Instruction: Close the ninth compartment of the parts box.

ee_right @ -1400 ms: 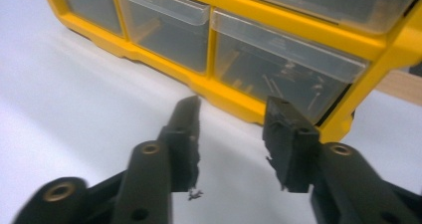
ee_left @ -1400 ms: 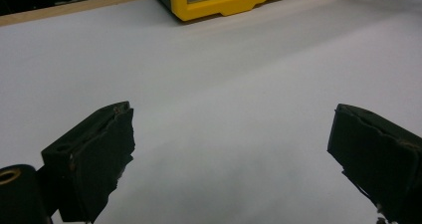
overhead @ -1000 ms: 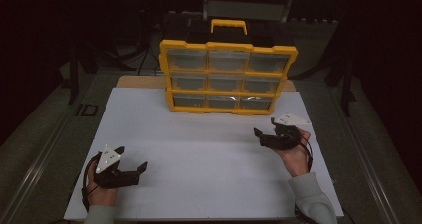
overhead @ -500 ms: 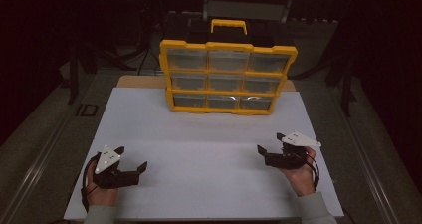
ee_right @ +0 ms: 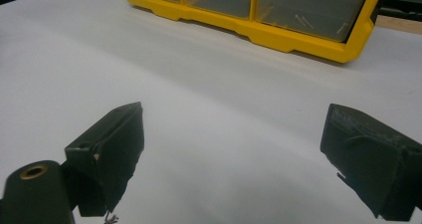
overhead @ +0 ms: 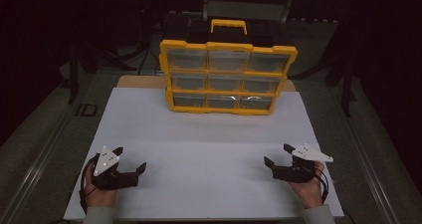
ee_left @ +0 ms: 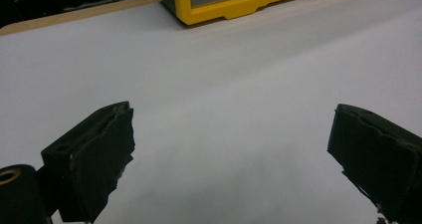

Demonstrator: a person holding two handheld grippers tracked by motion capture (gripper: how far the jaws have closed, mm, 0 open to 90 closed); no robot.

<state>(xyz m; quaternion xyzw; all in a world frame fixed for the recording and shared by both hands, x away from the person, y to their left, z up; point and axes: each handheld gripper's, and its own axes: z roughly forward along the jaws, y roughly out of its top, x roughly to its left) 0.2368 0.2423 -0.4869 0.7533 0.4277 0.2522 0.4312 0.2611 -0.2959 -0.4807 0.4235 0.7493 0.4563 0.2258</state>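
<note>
The yellow drawer box [overhead: 226,77] stands upright at the far middle of the bench [overhead: 209,149], its nine clear drawers all pushed in and facing the person, well apart from both hands. The left claw [overhead: 130,160] rests low near the front left corner of the white sheet, jaws spread wide with nothing between them; the left gripper view shows bare white surface between the two black pads [ee_left: 94,154]. The right claw [overhead: 278,155] sits at the front right, likewise released and empty, its jaws having just been opening to their widest with nothing between them. In the right gripper view the box's bottom row [ee_right: 259,15] lies ahead, a few small pins visible in one drawer. To do the reach well, I judge it best to keep the jaws spread, travel low and straight toward the chosen drawer front, and line both pads up squarely before closing, while the other hand is ready to steady the box so it does not tip backward.
</note>
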